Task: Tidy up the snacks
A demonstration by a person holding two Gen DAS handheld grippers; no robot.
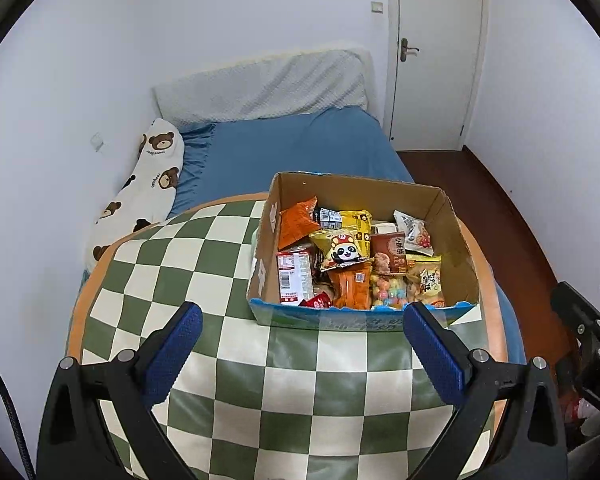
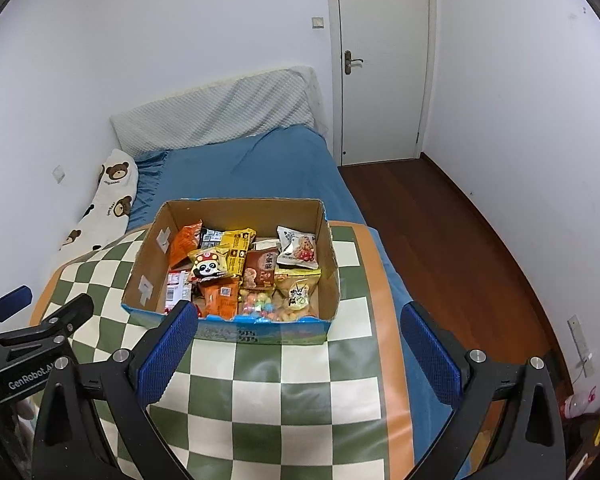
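Right now your left gripper (image 1: pixel 302 332) and right gripper (image 2: pixel 300 330) both gape wide, holding nothing, before the snack box (image 1: pixel 458 236).

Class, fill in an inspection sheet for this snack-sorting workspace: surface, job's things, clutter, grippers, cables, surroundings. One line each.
Surface: green-and-cream checkered mat with an orange border, spread over a blue bed.
Job's things: open cardboard box on the mat, full of mixed snack packets, among them a panda packet and an orange packet.
Clutter: nothing seen on the mat outside the box.
Grippers: left hand-held gripper open, empty; right hand-held gripper open, empty; both short of the box.
Cables: one black cable at the left edge of the left wrist view.
Surroundings: bear-print pillow, closed white door, wooden floor.
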